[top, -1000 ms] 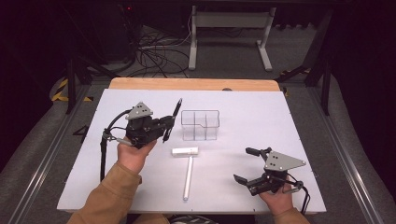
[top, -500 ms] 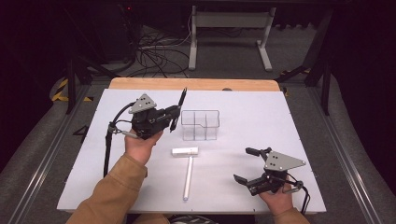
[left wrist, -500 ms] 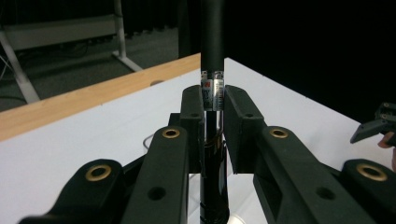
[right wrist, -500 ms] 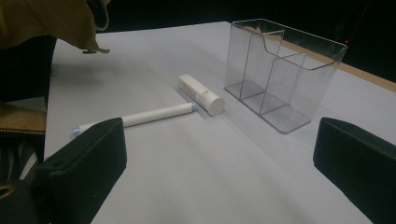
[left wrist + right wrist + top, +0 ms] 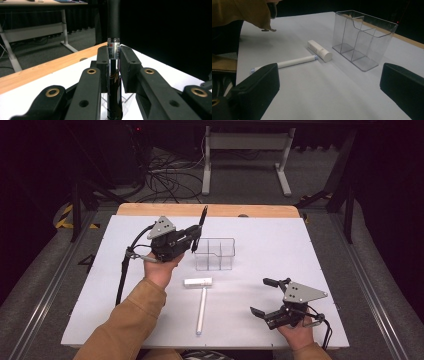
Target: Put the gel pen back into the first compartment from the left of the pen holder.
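The left gripper (image 5: 194, 236) is held above the table, its jaws clamped on a slim black tube (image 5: 202, 218) that stands nearly upright and sticks up past the fingertips. In the left gripper view the black tube (image 5: 114, 75) sits pinched between the two pads, with a small printed label near the top. Just beside it, toward the table's middle, stands a clear plastic organizer (image 5: 215, 254) with several open compartments. In front of the organizer lie a short white tube (image 5: 198, 282) and a long white pen-like stick (image 5: 201, 310), touching end to side in a T shape. The right gripper (image 5: 260, 296) rests low at the near right of the table, jaws wide apart and holding nothing. The table (image 5: 320, 260) has a pale white top with a wooden far edge. Beyond it are grey carpet, tangled cables and a white desk frame in a dark room.
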### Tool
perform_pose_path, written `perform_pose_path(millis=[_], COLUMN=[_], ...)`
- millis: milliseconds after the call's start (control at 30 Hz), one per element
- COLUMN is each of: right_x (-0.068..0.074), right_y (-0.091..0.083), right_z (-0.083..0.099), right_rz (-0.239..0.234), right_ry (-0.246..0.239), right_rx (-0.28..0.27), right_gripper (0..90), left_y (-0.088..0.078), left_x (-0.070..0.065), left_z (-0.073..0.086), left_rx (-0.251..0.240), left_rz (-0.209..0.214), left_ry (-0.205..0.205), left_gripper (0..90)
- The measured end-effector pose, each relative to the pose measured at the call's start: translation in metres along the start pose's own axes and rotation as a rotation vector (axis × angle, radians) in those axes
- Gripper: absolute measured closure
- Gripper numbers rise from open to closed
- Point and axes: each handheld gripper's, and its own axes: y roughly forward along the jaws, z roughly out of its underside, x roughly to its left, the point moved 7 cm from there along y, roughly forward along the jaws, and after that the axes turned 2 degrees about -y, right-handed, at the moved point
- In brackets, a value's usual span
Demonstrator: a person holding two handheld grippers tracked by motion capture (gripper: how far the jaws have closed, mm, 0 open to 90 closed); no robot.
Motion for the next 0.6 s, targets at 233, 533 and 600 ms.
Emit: perform_pose_path(millis=[233,533,600], right_x=[0.0,0.0,0.0], right_y=[0.0,0.0,0.0], right_z=[0.0,0.001,0.001], right_rz=[-0.001,0.001,0.001], right_ry=[0.001,0.001,0.001], right_rx=[0.001,0.003,0.0], right_gripper=[3.2,3.2,3.1], left_y=[0.02,0.029,0.029], left_x=[0.009,0.012,0.012], left_z=[0.002,0.006,0.006], left_rx=[-0.015,-0.01,-0.01], left_rz=[-0.022,-0.029,-0.03], left_ry=[-0.021,-0.022,-0.021], left_gripper=[79.2,79.2,79.2])
